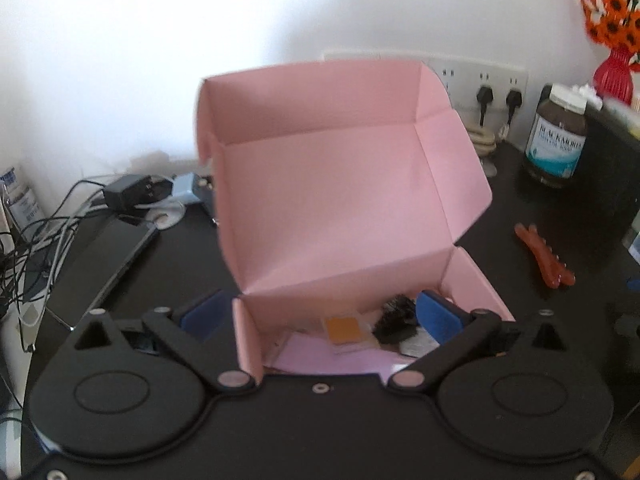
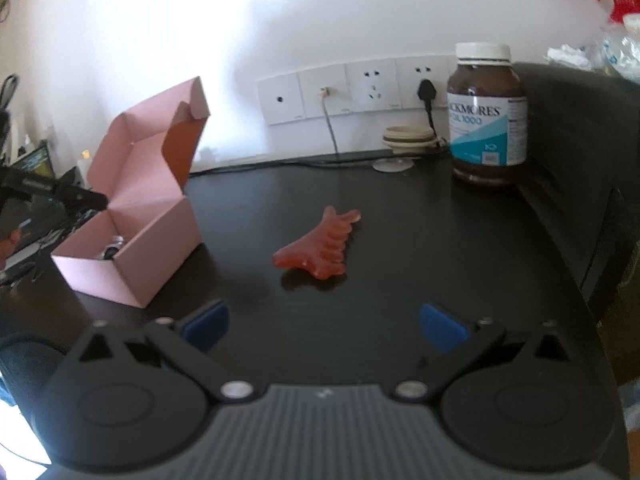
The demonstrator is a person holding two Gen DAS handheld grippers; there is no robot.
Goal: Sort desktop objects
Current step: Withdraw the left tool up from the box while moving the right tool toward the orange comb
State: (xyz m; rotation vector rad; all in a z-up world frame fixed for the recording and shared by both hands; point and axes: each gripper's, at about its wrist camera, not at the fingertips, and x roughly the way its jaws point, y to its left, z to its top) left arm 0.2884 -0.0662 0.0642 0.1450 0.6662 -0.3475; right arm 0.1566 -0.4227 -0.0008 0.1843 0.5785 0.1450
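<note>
Here the pink box (image 1: 340,200) stands on the dark worktop (image 2: 400,200) with its lid tipped up and back, and inside it lie a small orange packet (image 1: 346,329) and a black clip (image 1: 394,316) on pale paper. The left tongs (image 1: 320,316) hang over the box's near edge with their blue pads spread wide, one pad outside the left wall, the other inside the box by the right wall, and nothing is between them. To the right of the box, well apart from it, an orange-red hair claw (image 2: 320,246) lies flat on the worktop. The right tongs (image 2: 324,326) hover just short of the claw, also spread wide and holding nothing. Farther back a brown supplement bottle (image 2: 486,116) stands near the wall sockets (image 2: 352,88); left of the box lie tangled cables (image 1: 44,232).
</note>
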